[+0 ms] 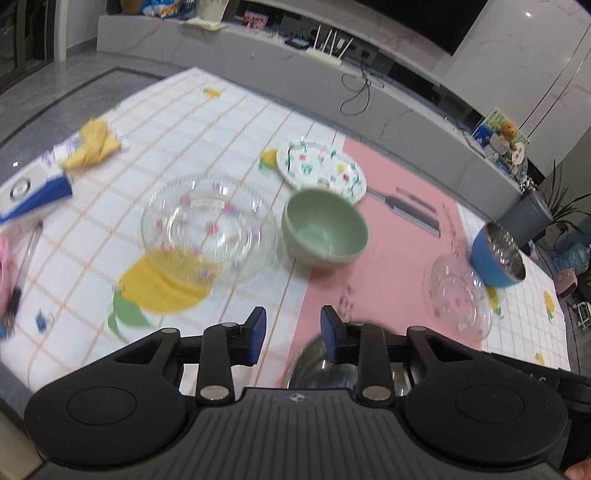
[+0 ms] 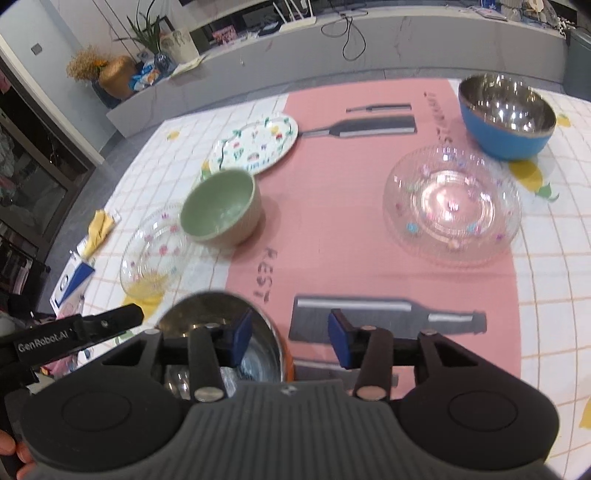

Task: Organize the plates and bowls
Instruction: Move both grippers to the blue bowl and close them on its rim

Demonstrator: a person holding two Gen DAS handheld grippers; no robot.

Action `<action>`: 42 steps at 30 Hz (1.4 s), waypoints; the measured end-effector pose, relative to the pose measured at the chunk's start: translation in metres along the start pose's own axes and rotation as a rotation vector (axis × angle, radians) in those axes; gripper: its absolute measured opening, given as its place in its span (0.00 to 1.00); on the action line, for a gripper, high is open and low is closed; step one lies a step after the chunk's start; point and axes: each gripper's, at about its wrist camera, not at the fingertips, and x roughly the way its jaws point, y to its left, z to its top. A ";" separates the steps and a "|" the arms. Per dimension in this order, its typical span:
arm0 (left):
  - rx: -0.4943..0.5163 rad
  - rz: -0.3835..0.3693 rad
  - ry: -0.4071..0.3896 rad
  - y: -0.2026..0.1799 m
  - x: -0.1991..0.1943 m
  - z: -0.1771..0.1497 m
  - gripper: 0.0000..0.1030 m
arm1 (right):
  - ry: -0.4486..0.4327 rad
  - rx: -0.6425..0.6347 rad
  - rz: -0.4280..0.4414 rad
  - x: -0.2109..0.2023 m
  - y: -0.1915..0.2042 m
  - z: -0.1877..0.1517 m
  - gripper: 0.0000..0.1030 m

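My left hand-held gripper (image 1: 293, 334) hangs released, empty, above the steel bowl (image 2: 225, 339) (apparently just set down); my right hand-held gripper (image 2: 291, 341) likewise. Next I'd collect the green bowl (image 2: 221, 206), centring the jaws over its rim.

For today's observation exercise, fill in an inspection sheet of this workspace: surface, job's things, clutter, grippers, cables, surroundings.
Surface: table under a checked lemon-print cloth, with a pink mat in the middle.
Job's things: floral plate; green bowl; blue steel-lined bowl; two clear glass dishes; steel bowl nearest the cameras.
Clutter: yellow cloth, blue-and-white box.
Grippers: left hand-held gripper open, empty; right hand-held gripper open, empty.
Cables: black cable hanging off the grey counter.
Surroundings: potted plant, white router.
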 end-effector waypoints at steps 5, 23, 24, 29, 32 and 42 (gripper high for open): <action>0.019 -0.007 -0.027 -0.005 0.006 0.027 0.36 | -0.029 -0.017 0.004 0.000 0.007 0.022 0.46; 0.012 -0.011 0.028 0.006 0.072 0.077 0.37 | 0.035 -0.027 -0.005 0.083 0.023 0.089 0.45; 0.020 -0.019 0.023 0.001 0.070 0.079 0.37 | 0.030 -0.023 -0.008 0.083 0.020 0.090 0.45; 0.058 -0.068 0.010 -0.037 0.059 0.095 0.37 | -0.005 0.037 -0.053 0.072 -0.011 0.101 0.45; 0.092 -0.124 0.009 -0.068 0.059 0.102 0.37 | -0.050 0.062 -0.101 0.055 -0.034 0.109 0.46; 0.183 -0.255 0.046 -0.185 0.096 0.094 0.37 | -0.215 0.127 -0.268 -0.007 -0.122 0.134 0.52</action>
